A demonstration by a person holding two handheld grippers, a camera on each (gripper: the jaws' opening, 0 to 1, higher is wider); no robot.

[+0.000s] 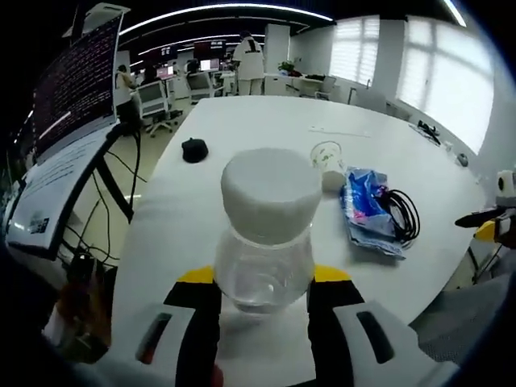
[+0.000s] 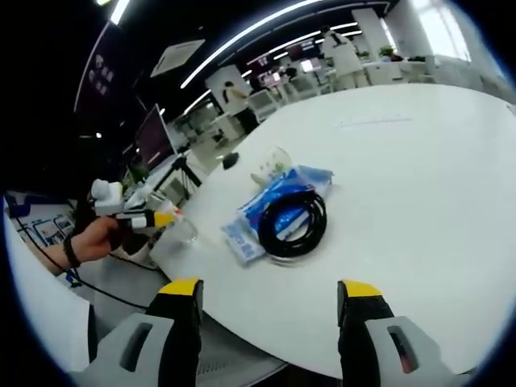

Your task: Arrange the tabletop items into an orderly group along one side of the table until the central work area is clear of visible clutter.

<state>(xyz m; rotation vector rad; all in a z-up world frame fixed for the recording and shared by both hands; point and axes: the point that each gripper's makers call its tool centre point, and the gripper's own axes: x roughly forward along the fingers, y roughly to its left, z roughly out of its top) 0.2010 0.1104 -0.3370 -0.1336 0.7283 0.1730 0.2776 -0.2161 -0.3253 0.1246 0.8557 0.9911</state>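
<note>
A clear jar (image 1: 264, 258) with a white lid sits between my left gripper's (image 1: 264, 278) yellow-tipped jaws, which are shut on its body near the edge of the white table (image 1: 242, 121). Beyond it stand a clear glass cup (image 1: 326, 157) and a small black object (image 1: 194, 149). A blue packet (image 1: 364, 201) lies to the right with a coiled black cable (image 1: 403, 214) on it. My right gripper (image 2: 270, 289) is open above the table edge, empty, facing the cable coil (image 2: 292, 222) on the packet (image 2: 278, 189). A hand holds the left gripper (image 2: 149, 218) at the jar (image 2: 182, 232).
A large monitor (image 1: 76, 89) on a stand with dangling wires stands left of the table. Office chairs and desks fill the back, where a person (image 1: 248, 60) stands. The table's (image 2: 419, 161) far half is bare white surface.
</note>
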